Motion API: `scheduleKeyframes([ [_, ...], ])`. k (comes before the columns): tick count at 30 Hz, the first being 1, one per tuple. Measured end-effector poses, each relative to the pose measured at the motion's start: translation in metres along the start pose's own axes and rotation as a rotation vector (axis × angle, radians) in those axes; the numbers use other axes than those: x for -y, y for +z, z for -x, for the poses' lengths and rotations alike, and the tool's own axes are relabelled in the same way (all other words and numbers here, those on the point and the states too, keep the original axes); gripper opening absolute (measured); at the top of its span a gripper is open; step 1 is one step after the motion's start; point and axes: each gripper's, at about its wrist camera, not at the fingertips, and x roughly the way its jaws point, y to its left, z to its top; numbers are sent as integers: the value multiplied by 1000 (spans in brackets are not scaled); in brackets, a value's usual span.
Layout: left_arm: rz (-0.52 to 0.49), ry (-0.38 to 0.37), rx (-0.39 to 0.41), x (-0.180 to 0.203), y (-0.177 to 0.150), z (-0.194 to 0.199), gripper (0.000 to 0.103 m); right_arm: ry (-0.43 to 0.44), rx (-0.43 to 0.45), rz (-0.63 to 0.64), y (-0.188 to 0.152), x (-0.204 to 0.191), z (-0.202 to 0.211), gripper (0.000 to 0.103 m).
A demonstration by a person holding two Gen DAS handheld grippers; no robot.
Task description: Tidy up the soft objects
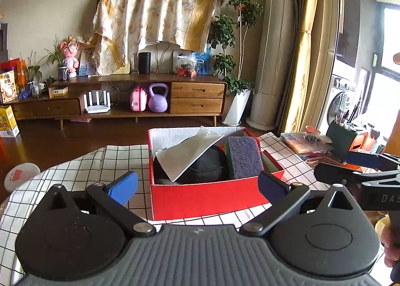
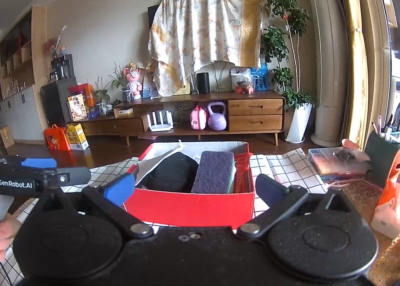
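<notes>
purple sponge (image 1: 243, 157) on edge in red box (image 1: 207, 198), long axis front-to-back; both tools wide open, empty

Premises are a domestic living room, evidenced by a wooden media console (image 1: 120, 101), a sheet-draped television (image 1: 155, 11), potted plants (image 1: 237, 36), curtains (image 1: 307, 48) and a kettlebell (image 1: 158, 98).

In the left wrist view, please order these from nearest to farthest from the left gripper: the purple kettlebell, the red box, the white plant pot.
Measured from the left gripper, whose jaws stand open:
1. Red box, directly ahead on the checked cloth, between the jaws.
2. Purple kettlebell, far ahead in the wooden cabinet, slightly left.
3. White plant pot, on the floor right of the cabinet; similar depth, too close to call.
</notes>
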Motion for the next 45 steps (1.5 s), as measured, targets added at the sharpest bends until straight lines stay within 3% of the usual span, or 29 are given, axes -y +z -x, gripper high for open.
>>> scheduleKeyframes([
  [16, -39, 11, 24, 11, -7, 10, 103, -5, 5, 29, 0, -8, 6, 103],
  [45, -20, -4, 11, 12, -20, 9, 103, -4, -8, 32, -8, -16, 13, 103],
])
